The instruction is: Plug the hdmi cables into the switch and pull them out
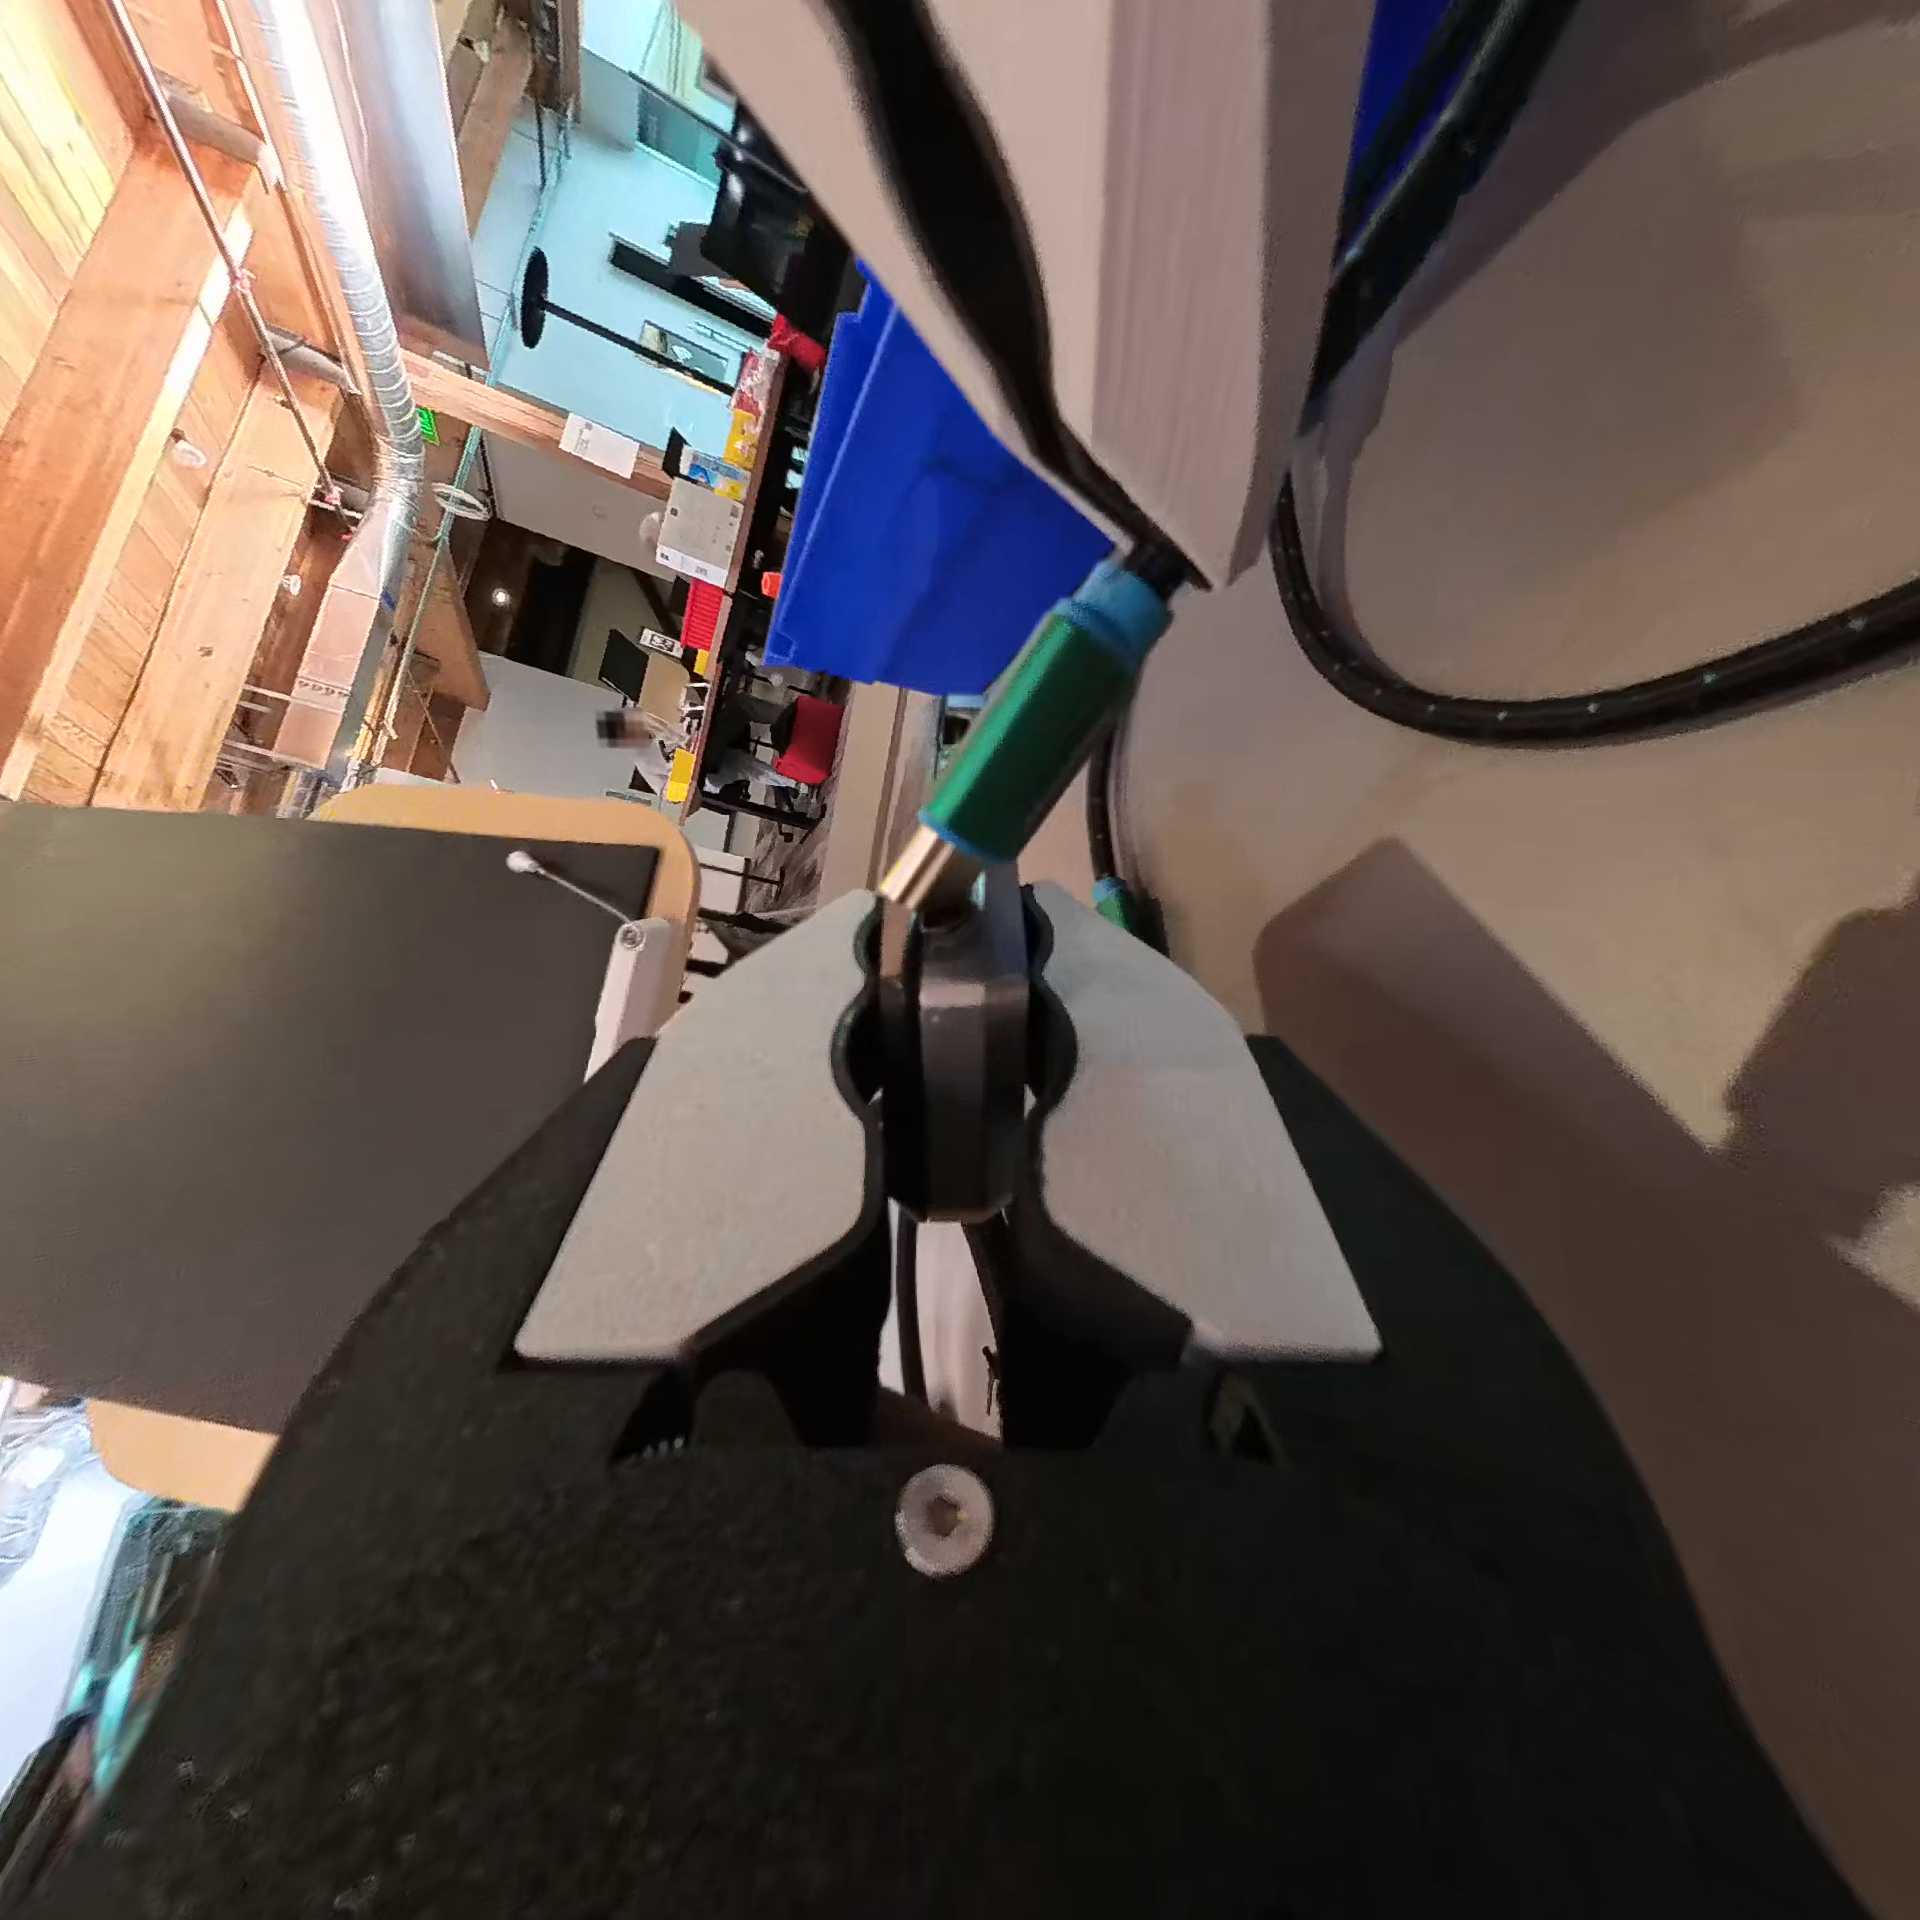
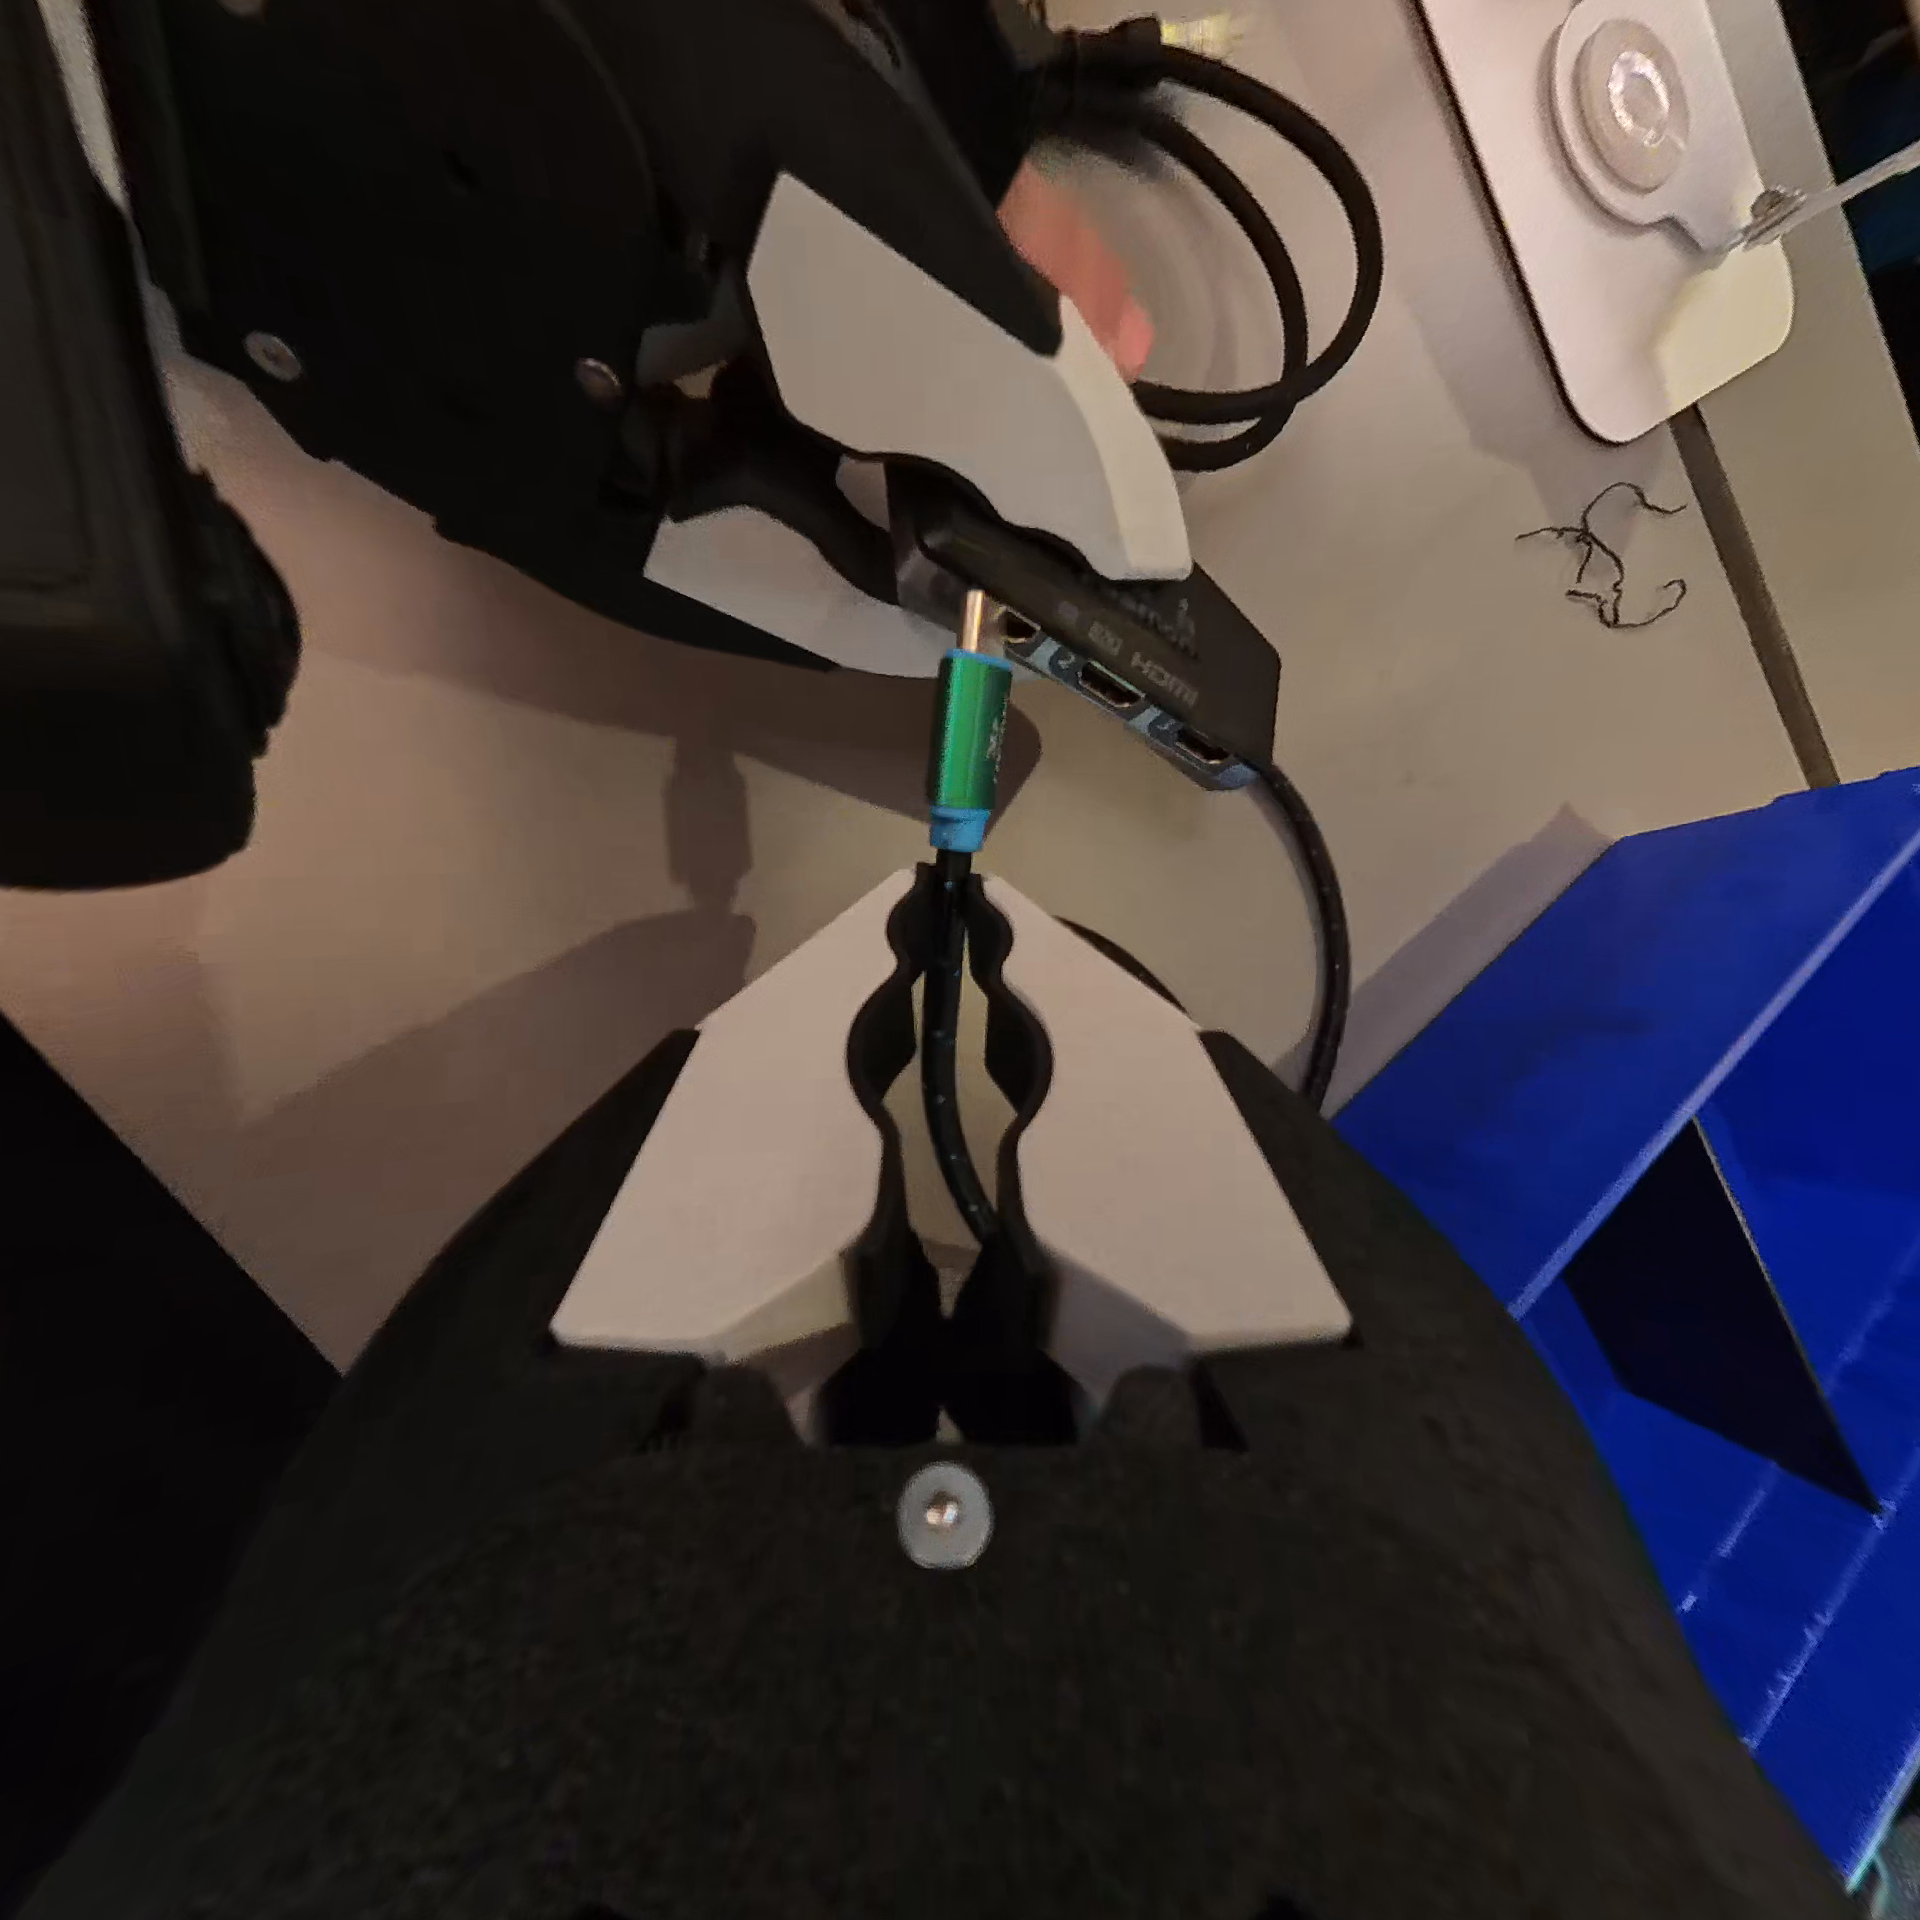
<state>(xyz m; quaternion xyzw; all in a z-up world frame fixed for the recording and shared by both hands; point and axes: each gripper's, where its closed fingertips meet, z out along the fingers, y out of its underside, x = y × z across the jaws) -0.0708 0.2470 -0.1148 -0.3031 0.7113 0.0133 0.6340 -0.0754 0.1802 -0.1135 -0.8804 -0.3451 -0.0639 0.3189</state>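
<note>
Left gripper (image 1: 951, 935) clamped on the black switch (image 2: 1143, 665). Right gripper (image 2: 951, 883) pinching the braided cable (image 2: 940, 1060), green plug (image 2: 966, 727) just ahead at a port. Blue bin (image 2: 1662, 1091) to its right, contents unseen.

- The left wrist view looks forward along its own left gripper (image 1: 951, 935), rolled on its side, so the room stands sideways at 9 to 11 o'clock and the table (image 1: 1558, 790) runs up the right side.
- The right wrist view looks down and forward along the right gripper (image 2: 945, 883) at the table (image 2: 468, 790), very close.
- Both views share the switch (image 1: 961, 1060) (image 2: 1164, 644), the green plug (image 1: 1013, 738) (image 2: 966, 727) at 12 o'clock, the blue bin (image 1: 914, 520) (image 2: 1662, 1039) and each other's gripper.
</note>
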